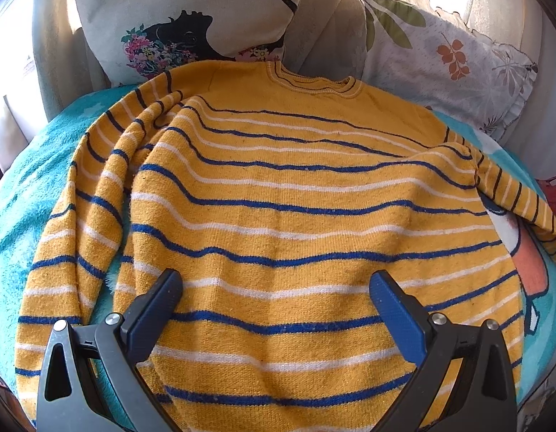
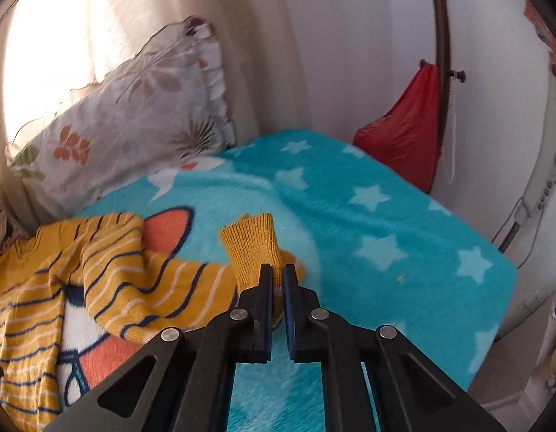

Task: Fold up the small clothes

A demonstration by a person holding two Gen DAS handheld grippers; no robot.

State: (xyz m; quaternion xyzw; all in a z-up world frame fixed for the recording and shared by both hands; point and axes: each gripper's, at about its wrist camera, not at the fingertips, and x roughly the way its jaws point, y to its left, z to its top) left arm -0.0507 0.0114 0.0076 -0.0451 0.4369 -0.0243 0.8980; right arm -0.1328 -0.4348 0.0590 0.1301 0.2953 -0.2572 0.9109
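Observation:
A small yellow sweater (image 1: 278, 194) with blue and white stripes lies spread flat on a turquoise blanket (image 1: 36, 187), neck away from me. My left gripper (image 1: 276, 284) hovers open over its lower body, nothing between the fingers. The left sleeve (image 1: 83, 216) lies folded alongside the body. In the right wrist view the other sleeve (image 2: 159, 288) stretches out to the side, and my right gripper (image 2: 277, 273) is shut on its plain yellow cuff (image 2: 252, 248), which sticks up past the fingertips above the blanket (image 2: 367, 223).
Two patterned pillows (image 1: 191, 18) (image 1: 447, 61) lean against the curtain behind the sweater. A red bag (image 2: 403, 136) hangs by the wall past the blanket's far corner. The starred blanket area to the right of the cuff is bare.

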